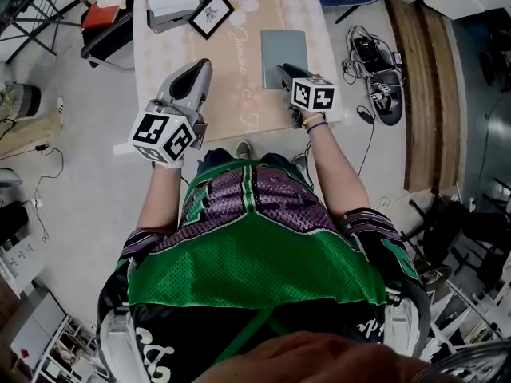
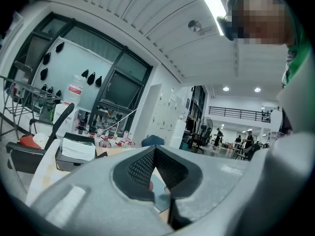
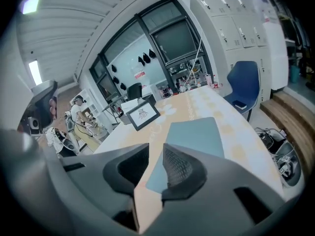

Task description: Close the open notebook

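Left gripper (image 1: 203,67) is up over the near left part of the table (image 1: 239,86), jaws pinched together at the tips with nothing in them, as its own view shows (image 2: 155,151). Further back there's a black picture frame (image 1: 211,13) lying on the tabletop. Right of that, mid-table, the grey-blue notebook (image 1: 283,50) lies flat with its cover down. Right gripper (image 1: 281,71) sits at the notebook's near edge, jaws a little apart and holding nothing (image 3: 155,154). Can't tell if it touches the cover (image 3: 194,134). Cables (image 1: 375,62) are piled on the floor off to the right.
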`<action>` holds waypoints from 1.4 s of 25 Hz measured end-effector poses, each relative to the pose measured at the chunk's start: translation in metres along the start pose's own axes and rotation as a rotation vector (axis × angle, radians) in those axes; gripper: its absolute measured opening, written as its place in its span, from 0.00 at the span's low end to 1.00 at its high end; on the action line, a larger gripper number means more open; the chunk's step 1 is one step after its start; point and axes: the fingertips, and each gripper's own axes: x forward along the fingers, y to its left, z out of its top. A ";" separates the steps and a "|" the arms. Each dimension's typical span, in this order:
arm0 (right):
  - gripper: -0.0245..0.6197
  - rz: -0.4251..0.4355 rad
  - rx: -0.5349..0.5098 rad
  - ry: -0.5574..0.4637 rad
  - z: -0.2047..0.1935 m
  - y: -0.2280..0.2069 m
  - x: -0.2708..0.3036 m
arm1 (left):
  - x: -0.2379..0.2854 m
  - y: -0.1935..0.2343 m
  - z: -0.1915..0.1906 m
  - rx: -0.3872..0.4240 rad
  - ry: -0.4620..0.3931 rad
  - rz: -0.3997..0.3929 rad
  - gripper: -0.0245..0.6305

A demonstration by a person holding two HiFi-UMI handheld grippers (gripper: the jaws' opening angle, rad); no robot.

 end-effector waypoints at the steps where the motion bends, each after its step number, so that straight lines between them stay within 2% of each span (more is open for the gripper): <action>1: 0.16 -0.002 -0.008 -0.002 0.000 -0.001 -0.007 | 0.002 -0.005 -0.001 0.000 0.001 -0.003 0.06; 7: 0.16 -0.015 -0.040 -0.039 0.010 -0.011 -0.054 | 0.015 -0.038 -0.011 0.011 0.029 -0.030 0.06; 12: 0.16 -0.014 -0.007 -0.088 0.018 -0.017 -0.096 | 0.031 -0.064 -0.011 0.021 0.040 -0.058 0.06; 16: 0.16 -0.004 -0.022 -0.130 0.030 -0.013 -0.130 | 0.038 -0.084 -0.009 0.042 0.042 -0.071 0.06; 28: 0.16 -0.043 -0.100 -0.250 0.090 -0.022 -0.221 | 0.058 -0.119 0.026 0.089 -0.009 -0.069 0.06; 35: 0.16 -0.073 -0.129 -0.315 0.113 -0.026 -0.257 | 0.055 -0.136 0.036 0.149 -0.002 -0.079 0.06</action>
